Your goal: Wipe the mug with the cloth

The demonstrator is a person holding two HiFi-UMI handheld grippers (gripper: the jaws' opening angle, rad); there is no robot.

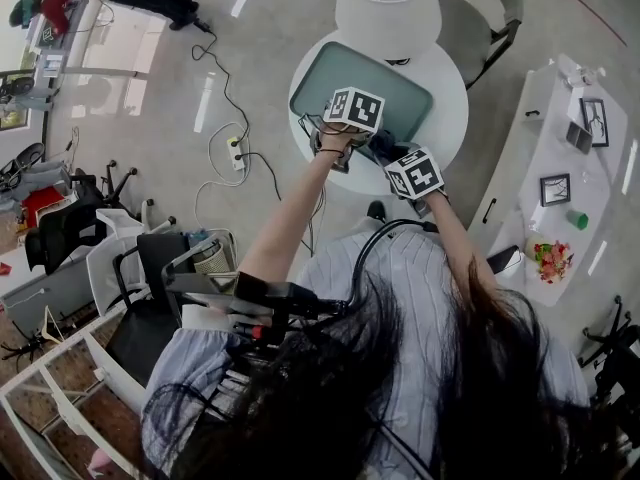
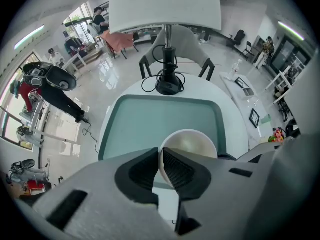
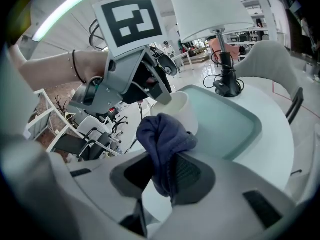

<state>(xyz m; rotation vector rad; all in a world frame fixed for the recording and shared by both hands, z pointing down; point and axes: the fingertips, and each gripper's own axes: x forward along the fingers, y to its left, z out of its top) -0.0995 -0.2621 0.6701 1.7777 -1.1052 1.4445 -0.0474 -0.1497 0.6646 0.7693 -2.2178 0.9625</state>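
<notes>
At the left, the white mug point(image 2: 192, 144) is held by its rim, which is clamped between the jaws of the left hand-held gripper point(image 2: 160, 158), one jaw inside and one outside. It is kept at the near edge of the teal tray point(image 2: 150, 116) on the round white desk point(image 2: 234, 121) (a lamp point(image 2: 165, 6) stands behind the tray). To the right, a dark blue cloth point(image 3: 162, 134) is pinched in the right hand-held gripper point(image 3: 162, 168), its bunched end just beside the mug's wall.
</notes>
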